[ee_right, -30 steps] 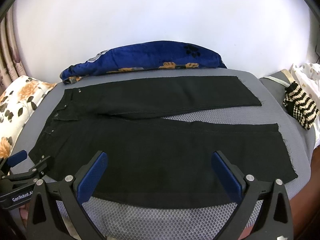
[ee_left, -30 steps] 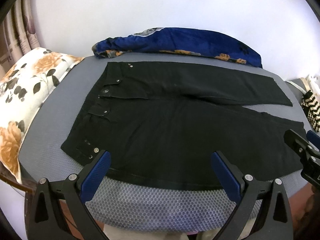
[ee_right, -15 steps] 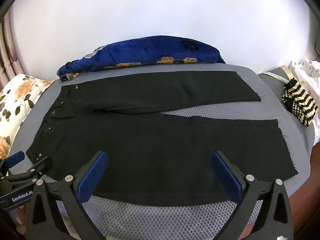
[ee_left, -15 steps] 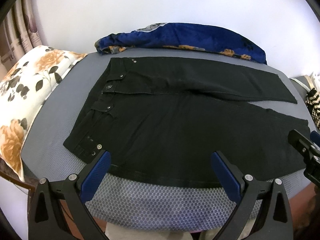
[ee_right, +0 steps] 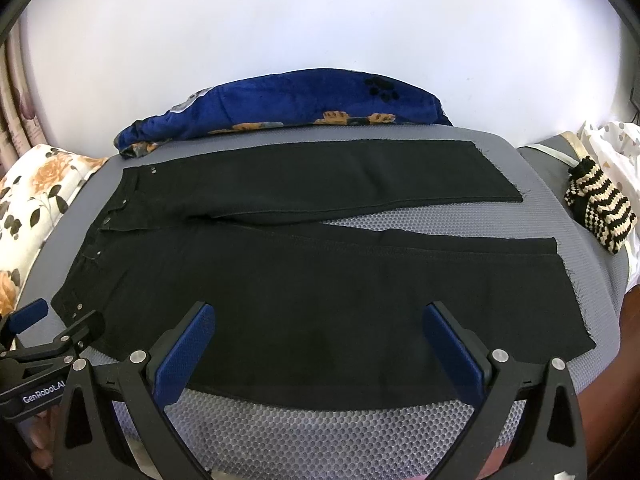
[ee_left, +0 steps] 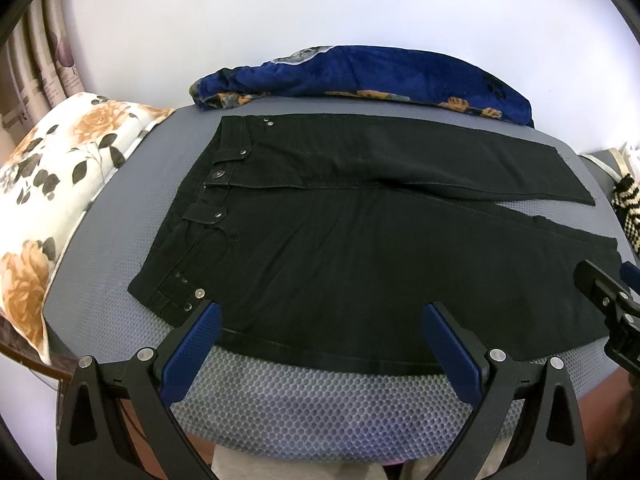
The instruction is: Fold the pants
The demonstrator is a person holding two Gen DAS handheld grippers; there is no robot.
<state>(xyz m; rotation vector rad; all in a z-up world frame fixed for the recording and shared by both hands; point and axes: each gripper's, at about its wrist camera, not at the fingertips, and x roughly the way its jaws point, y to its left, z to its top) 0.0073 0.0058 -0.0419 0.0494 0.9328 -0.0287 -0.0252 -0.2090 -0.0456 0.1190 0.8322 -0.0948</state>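
left wrist view low over the pants (ee_left: 360, 240) waist end, right wrist view near hems, both sharing the pants

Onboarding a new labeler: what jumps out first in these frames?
Black pants spread flat across the grey mesh pad, waistband on the left, legs splayed to the right. Behind them a blue blanket lies along the wall, with a floral pillow at the left. Both tongs, left and right, gape open at the near hem.

Left hand-held gripper (ee_left: 320, 334) jaws wide apart, empty; right hand-held gripper (ee_right: 320, 332) likewise, alongside.
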